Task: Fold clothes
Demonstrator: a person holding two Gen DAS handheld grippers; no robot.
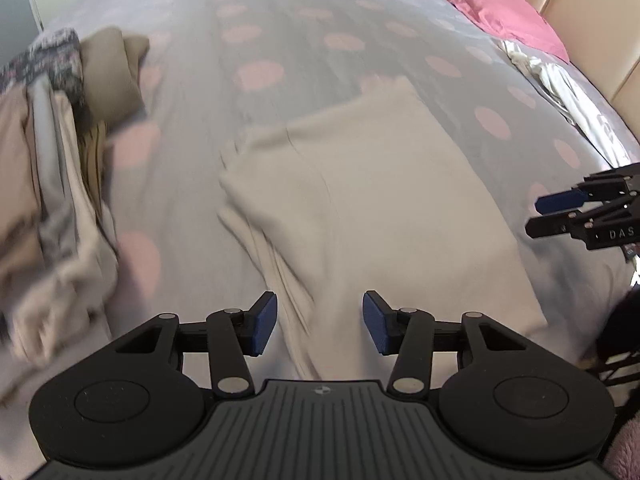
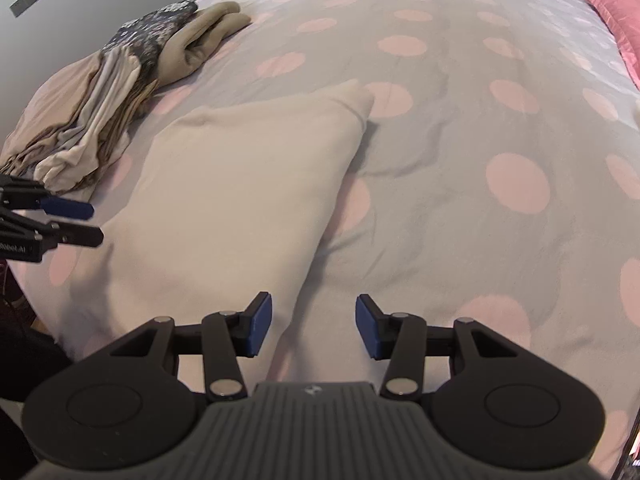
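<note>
A cream folded garment [image 1: 380,200] [image 2: 240,184] lies flat on the grey bedcover with pink dots [image 1: 280,20] [image 2: 460,120]. My left gripper [image 1: 320,300] hovers over the garment's near left edge, jaws apart, pads touching no cloth. It also shows at the left border of the right wrist view, left gripper [image 2: 80,222]. My right gripper [image 2: 313,300] stands open above the garment's near right edge, with nothing held. From the left wrist view, the right gripper [image 1: 540,214] pokes in at the right border beside the garment.
A heap of unfolded clothes [image 1: 52,184] [image 2: 100,112], beige, tan and dark patterned, lies left of the garment. A pink pillow [image 1: 492,0] [image 2: 616,12] and a crumpled white cloth [image 1: 560,88] lie by the padded headboard [image 1: 592,8].
</note>
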